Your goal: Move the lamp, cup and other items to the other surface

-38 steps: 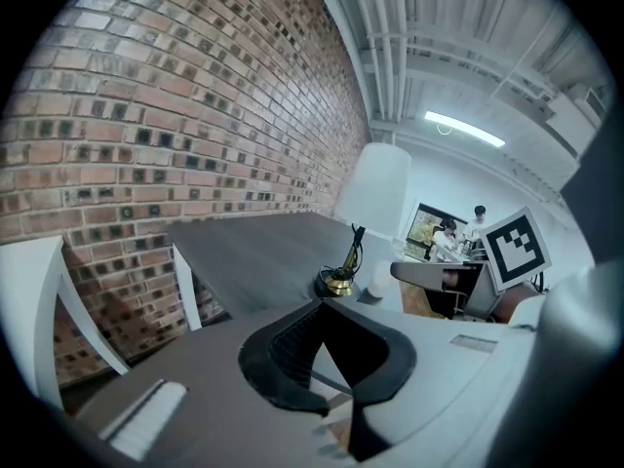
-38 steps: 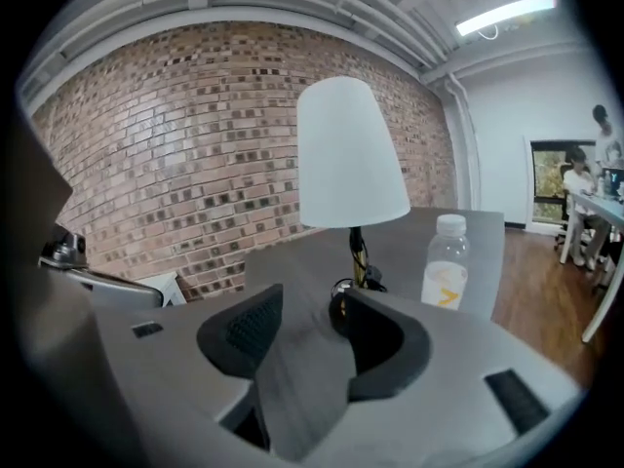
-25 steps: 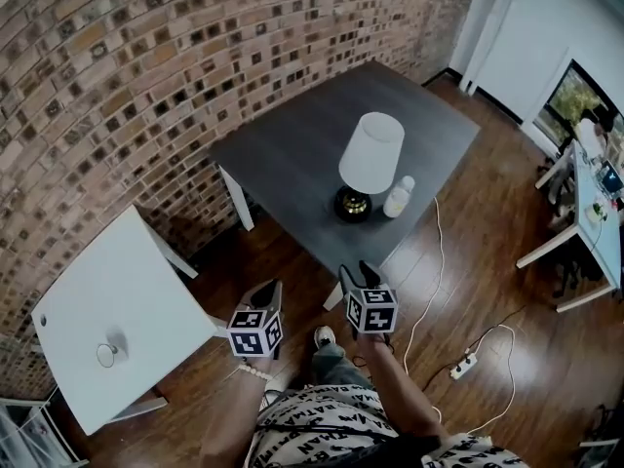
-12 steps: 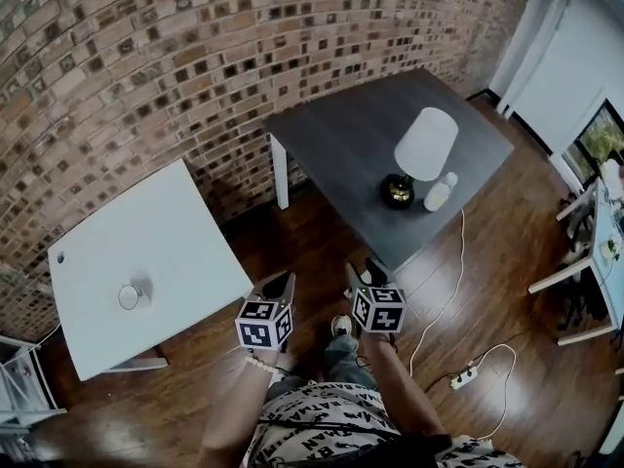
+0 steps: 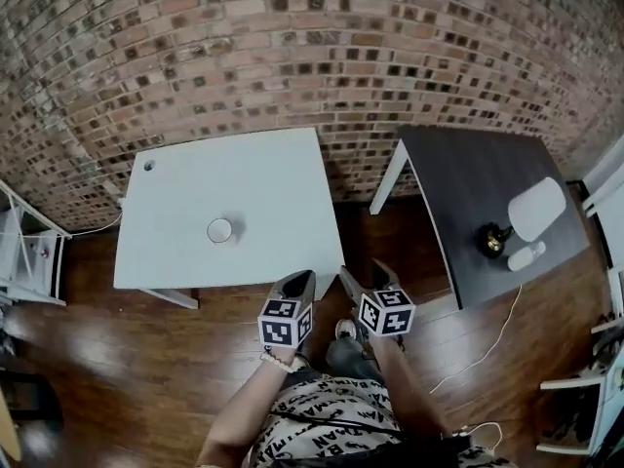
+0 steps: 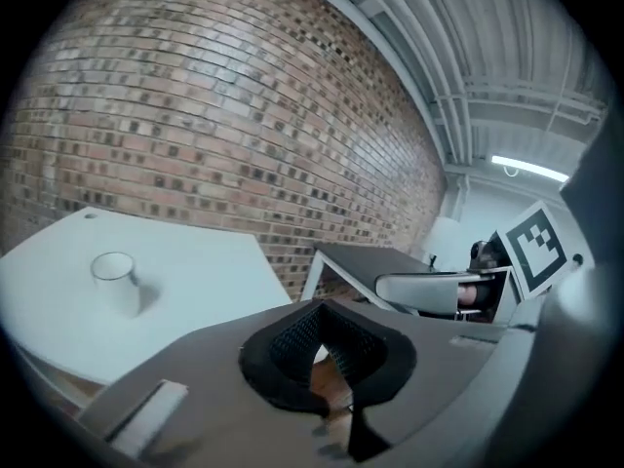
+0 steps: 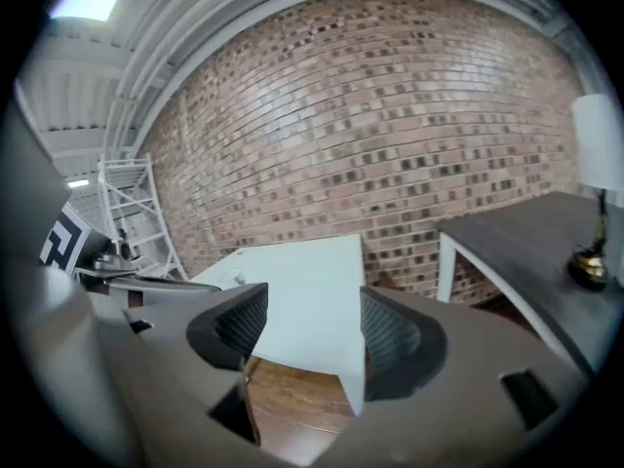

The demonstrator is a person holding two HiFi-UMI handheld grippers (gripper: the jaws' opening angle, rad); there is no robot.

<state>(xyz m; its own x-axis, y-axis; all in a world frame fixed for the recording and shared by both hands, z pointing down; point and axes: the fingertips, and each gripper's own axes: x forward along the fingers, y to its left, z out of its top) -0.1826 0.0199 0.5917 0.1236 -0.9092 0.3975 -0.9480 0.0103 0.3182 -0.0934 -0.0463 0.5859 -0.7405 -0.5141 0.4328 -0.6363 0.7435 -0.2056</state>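
Observation:
A clear cup (image 5: 219, 230) (image 6: 115, 276) stands alone on the white table (image 5: 253, 169) (image 7: 312, 291) ahead of me. On the dark table (image 5: 468, 183) (image 7: 526, 237) at the right stand a lamp (image 5: 526, 217) (image 7: 597, 164) with a white shade and a small white bottle (image 5: 527, 255). Both grippers hover over the wooden floor just short of the white table's near edge. My left gripper (image 5: 302, 279) (image 6: 327, 344) is shut and holds nothing. My right gripper (image 5: 366, 273) (image 7: 302, 334) is open; its jaws have just been opening and nothing is between them.
A brick wall (image 5: 292, 57) runs behind both tables. A white shelf unit (image 5: 29, 252) stands at the far left, and a metal scaffold (image 7: 127, 213) shows in the right gripper view. A white cord (image 5: 487, 344) trails over the floor by the dark table.
The view has swung left: the white table with the cup now lies ahead and the dark table with the lamp has slid to the right. The right jaws stand wider apart.

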